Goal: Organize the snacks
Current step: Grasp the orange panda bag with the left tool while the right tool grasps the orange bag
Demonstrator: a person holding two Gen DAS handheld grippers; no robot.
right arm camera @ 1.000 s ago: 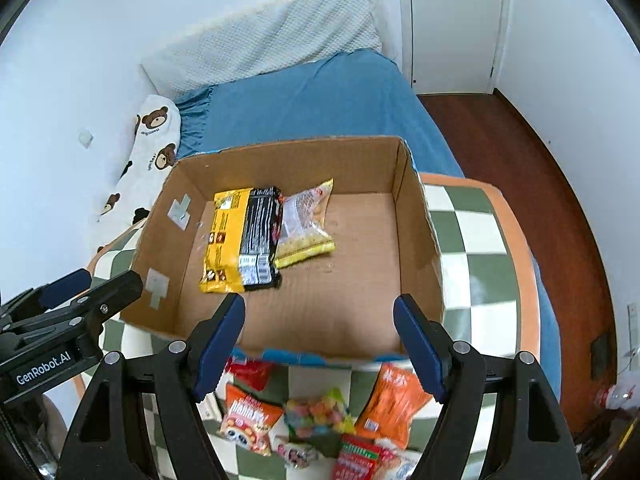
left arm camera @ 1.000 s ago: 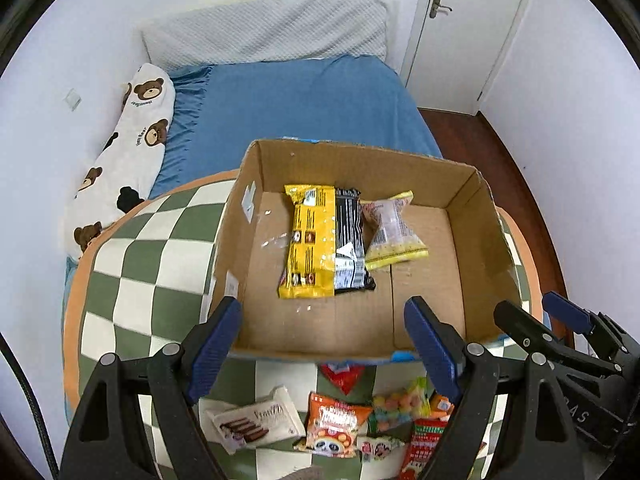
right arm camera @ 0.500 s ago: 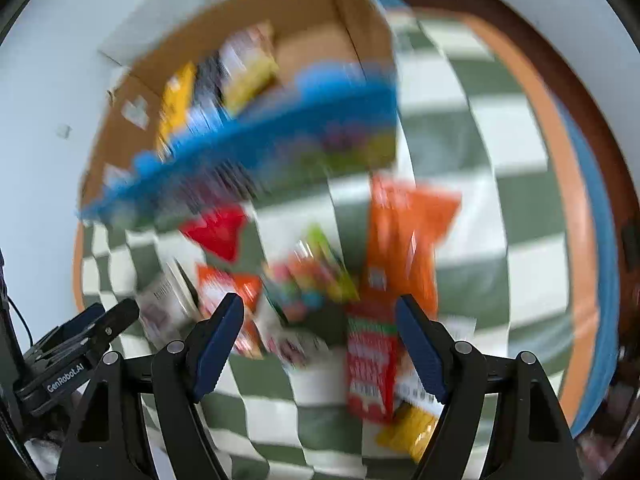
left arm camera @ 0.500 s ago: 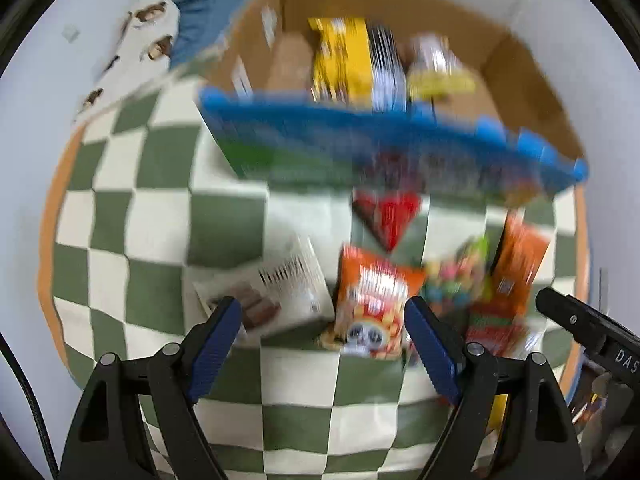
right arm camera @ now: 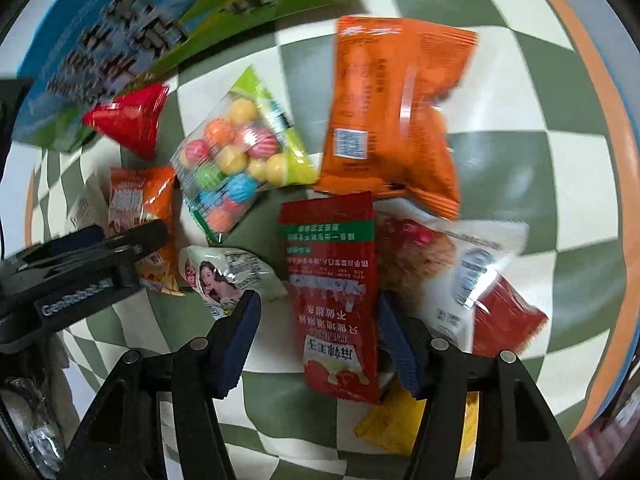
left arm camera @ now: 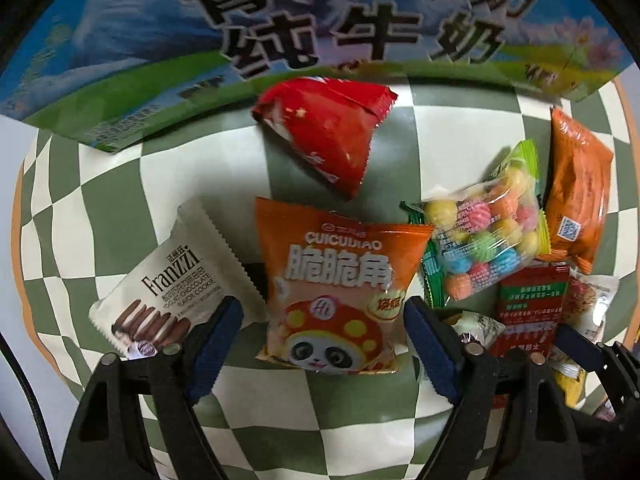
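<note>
Snack packets lie on the green-and-white checked cloth in front of the cardboard box's printed blue wall. My left gripper is open, low over the cloth, its fingers on either side of an orange panda packet. A white Franzzi cookie packet lies just left of it. My right gripper is open, its fingers on either side of a long red sachet. A red packet, a bag of coloured candy balls and an orange bag lie nearer the box.
The box wall stands close behind the snacks. More packets crowd the right: a white bag with a chicken picture, a small white packet, a yellow one. The left gripper's body is in the right wrist view.
Both grippers have dropped from above the box down to the cloth in front of it. The box's inside is out of view; the snacks now fill both views.
</note>
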